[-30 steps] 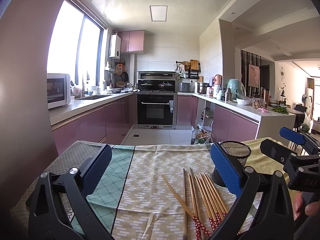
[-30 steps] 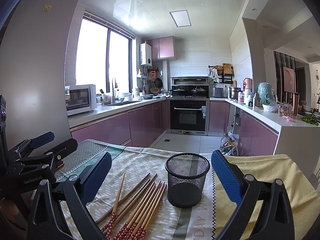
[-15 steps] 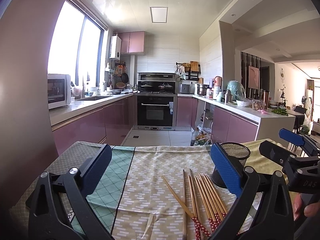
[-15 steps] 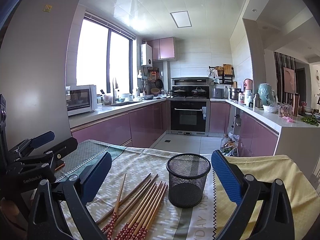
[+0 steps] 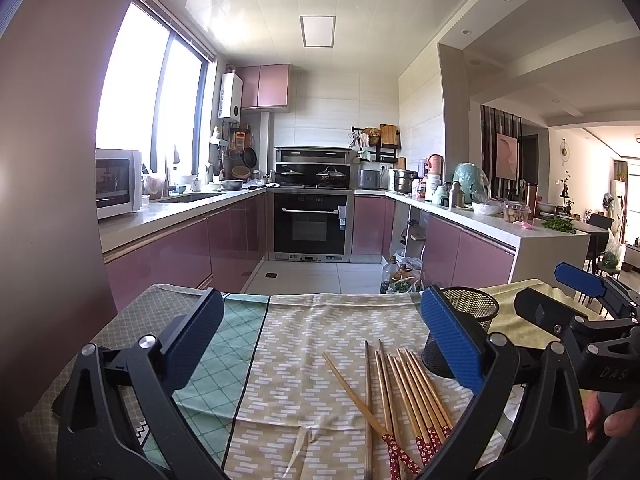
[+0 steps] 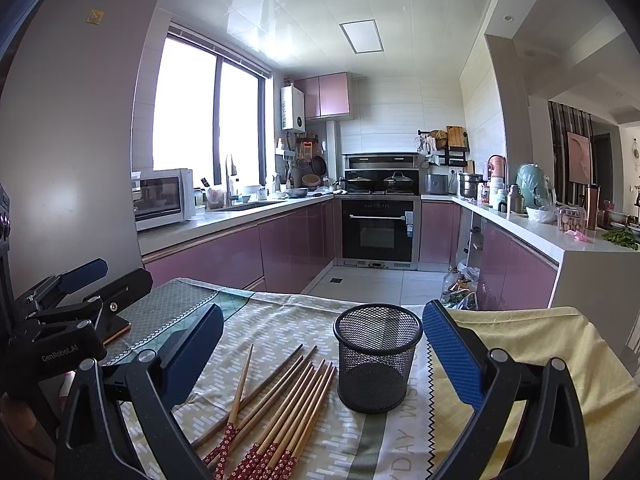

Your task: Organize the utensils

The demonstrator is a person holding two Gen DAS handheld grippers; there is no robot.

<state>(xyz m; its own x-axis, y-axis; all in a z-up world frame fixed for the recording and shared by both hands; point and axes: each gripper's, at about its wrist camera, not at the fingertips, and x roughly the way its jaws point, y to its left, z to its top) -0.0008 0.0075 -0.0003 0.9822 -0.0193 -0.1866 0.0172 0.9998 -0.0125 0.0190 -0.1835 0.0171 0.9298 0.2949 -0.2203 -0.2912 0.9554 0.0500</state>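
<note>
Several wooden chopsticks [image 5: 404, 392] with red patterned ends lie loose on the cloth-covered table; they also show in the right wrist view [image 6: 280, 404]. An empty black mesh cup [image 6: 376, 364] stands upright just right of them, partly hidden behind my left finger in the left wrist view [image 5: 476, 312]. My left gripper [image 5: 320, 344] is open and empty, held above the cloth left of the chopsticks. My right gripper [image 6: 320, 352] is open and empty, held above chopsticks and cup. Each gripper shows at the edge of the other's view.
The table carries a beige patterned cloth [image 5: 304, 360], a green checked cloth [image 5: 224, 360] at left and a yellow cloth [image 6: 532, 360] at right. Beyond the far table edge lie the kitchen floor, pink cabinets [image 5: 180, 256] and an oven [image 5: 312, 224].
Both views have shifted only slightly; the grippers stay open and the chopsticks and cup have not moved.
</note>
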